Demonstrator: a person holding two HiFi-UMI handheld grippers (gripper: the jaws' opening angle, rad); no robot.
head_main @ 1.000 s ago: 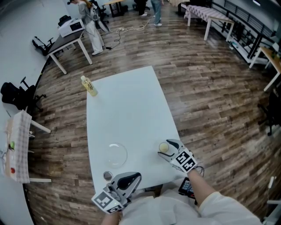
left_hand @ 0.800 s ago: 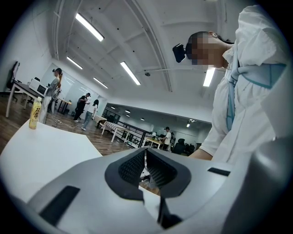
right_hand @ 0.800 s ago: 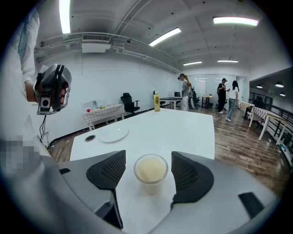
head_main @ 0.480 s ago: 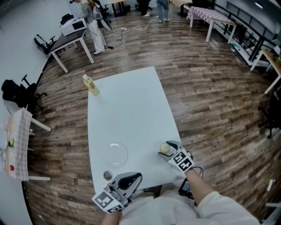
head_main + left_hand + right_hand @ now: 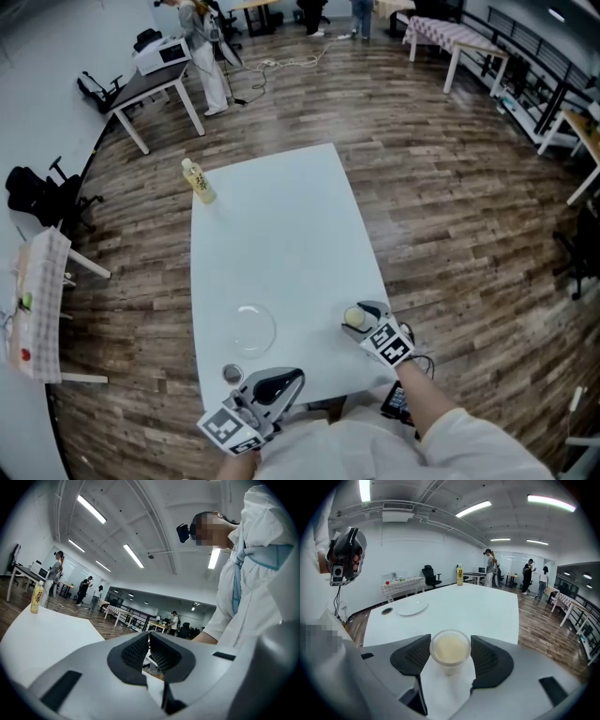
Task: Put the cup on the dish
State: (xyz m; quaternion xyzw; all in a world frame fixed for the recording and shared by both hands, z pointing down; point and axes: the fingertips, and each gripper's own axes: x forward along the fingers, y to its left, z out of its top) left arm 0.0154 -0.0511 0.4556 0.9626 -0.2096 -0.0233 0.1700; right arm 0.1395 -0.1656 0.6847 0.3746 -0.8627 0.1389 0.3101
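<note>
A white table [image 5: 281,234] runs from near to far over a wood-plank floor [image 5: 450,187]. At its far left corner stands a yellow bottle [image 5: 198,181]. On the near left lies a clear dish [image 5: 251,330], with a small dark disc [image 5: 232,374] just nearer. The left tongs [image 5: 292,377] sit at the near edge, beside that disc. By the near right edge the right tongs [image 5: 357,315] have the cup [image 5: 352,319] between their jaws, which have just been closing
</note>
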